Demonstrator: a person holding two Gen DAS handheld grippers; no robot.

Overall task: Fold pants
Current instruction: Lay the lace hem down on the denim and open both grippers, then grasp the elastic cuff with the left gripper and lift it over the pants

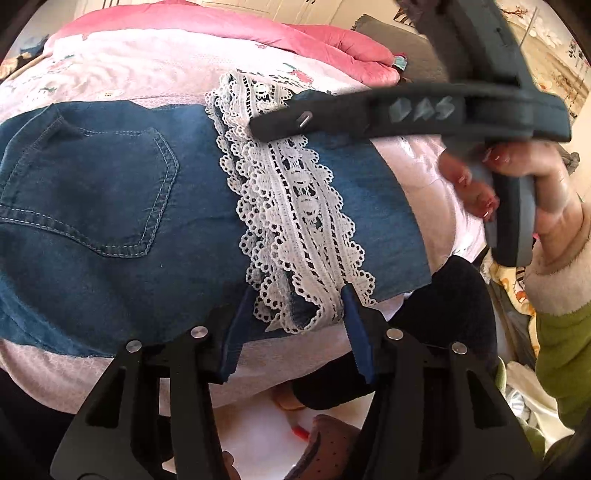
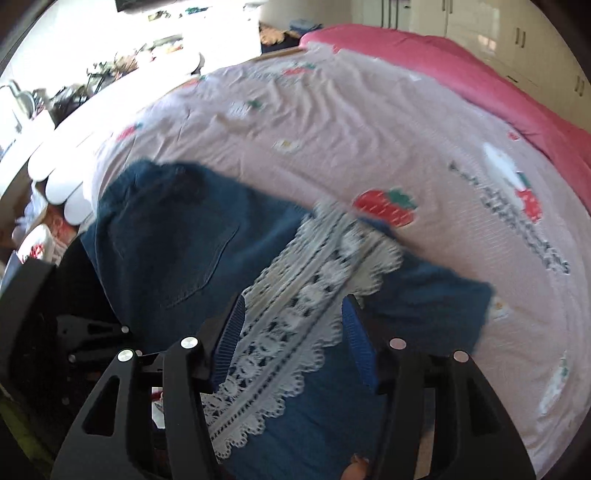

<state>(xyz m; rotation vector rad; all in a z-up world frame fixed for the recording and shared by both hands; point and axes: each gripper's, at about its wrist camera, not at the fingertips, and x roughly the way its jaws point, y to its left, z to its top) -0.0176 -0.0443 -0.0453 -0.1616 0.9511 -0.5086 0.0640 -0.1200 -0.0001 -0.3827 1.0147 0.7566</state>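
Observation:
Blue denim pants (image 1: 110,229) with a back pocket and white lace hem trim (image 1: 295,229) lie folded on a pink bed sheet (image 1: 147,70). My left gripper (image 1: 291,325) is open at the near edge of the lace, fingers astride it, not closed on it. The right gripper's body (image 1: 406,110) shows in the left wrist view, held by a hand above the far end of the lace. In the right wrist view the right gripper (image 2: 293,332) is open above the lace trim (image 2: 295,314) and the denim (image 2: 166,251).
A pink quilt (image 1: 332,44) lies bunched at the far side of the bed, also in the right wrist view (image 2: 480,74). The sheet (image 2: 332,122) has strawberry prints. A dark cushion (image 1: 454,295) sits at the bed's near right edge. White cupboards (image 2: 517,33) stand behind.

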